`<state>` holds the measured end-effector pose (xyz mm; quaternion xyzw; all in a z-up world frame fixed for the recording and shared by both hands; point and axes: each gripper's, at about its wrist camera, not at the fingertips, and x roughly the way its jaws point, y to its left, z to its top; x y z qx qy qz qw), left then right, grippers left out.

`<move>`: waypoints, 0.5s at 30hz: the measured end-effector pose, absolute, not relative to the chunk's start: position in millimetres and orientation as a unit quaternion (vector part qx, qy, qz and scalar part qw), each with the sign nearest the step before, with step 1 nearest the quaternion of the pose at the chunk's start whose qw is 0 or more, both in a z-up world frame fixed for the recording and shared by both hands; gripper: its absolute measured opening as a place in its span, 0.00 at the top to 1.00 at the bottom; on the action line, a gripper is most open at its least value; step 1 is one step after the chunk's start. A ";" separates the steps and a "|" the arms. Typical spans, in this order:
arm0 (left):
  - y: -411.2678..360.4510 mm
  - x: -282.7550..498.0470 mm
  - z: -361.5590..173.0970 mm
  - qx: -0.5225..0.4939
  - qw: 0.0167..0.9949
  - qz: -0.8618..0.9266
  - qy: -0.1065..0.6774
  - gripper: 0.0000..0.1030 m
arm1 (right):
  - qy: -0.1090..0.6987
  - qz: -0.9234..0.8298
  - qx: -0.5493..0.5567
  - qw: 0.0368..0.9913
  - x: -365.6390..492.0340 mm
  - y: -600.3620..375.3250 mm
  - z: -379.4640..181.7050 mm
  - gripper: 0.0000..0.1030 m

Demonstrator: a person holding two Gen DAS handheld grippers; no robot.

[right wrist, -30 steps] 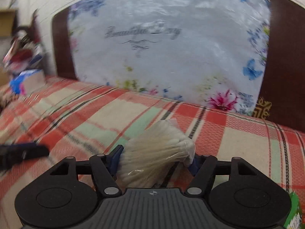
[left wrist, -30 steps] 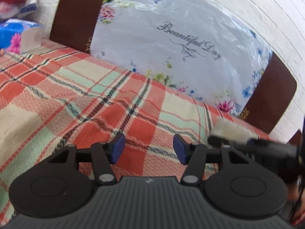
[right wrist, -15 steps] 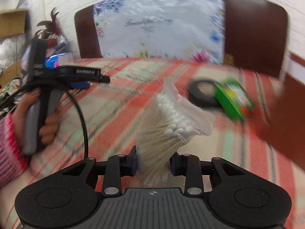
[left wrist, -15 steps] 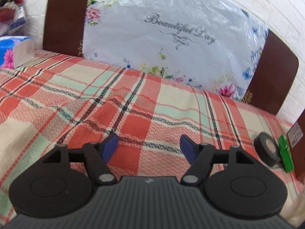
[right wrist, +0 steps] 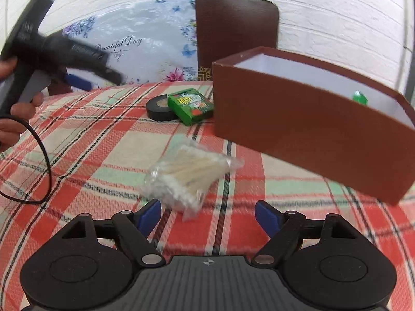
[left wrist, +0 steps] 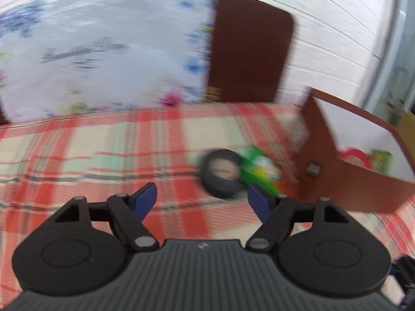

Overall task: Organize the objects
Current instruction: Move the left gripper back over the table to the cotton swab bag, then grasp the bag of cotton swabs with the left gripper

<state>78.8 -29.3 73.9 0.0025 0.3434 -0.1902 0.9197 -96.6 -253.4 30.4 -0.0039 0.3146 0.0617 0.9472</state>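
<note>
The right gripper (right wrist: 206, 213) is opening its jaws, nothing pressed between them; the clear plastic bag of cotton swabs (right wrist: 188, 178) lies on the red checked cloth (right wrist: 103, 155) just ahead. The left gripper (left wrist: 202, 199) stands wide and empty. Far behind, black tape roll (right wrist: 158, 110) touches green flat box (right wrist: 190, 106), left of the brown cardboard box (right wrist: 298, 127).

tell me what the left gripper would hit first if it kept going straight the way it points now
Probably the roll of black tape, lying on the plaid cloth just ahead of the open left gripper, slightly right of centre. The picture is blurred, so depth is uncertain.
</note>
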 end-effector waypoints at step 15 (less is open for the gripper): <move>-110.4 51.6 22.5 0.041 0.870 -0.241 0.429 0.15 | 0.296 0.069 -0.007 0.953 -79.2 -251.5 27.9 0.19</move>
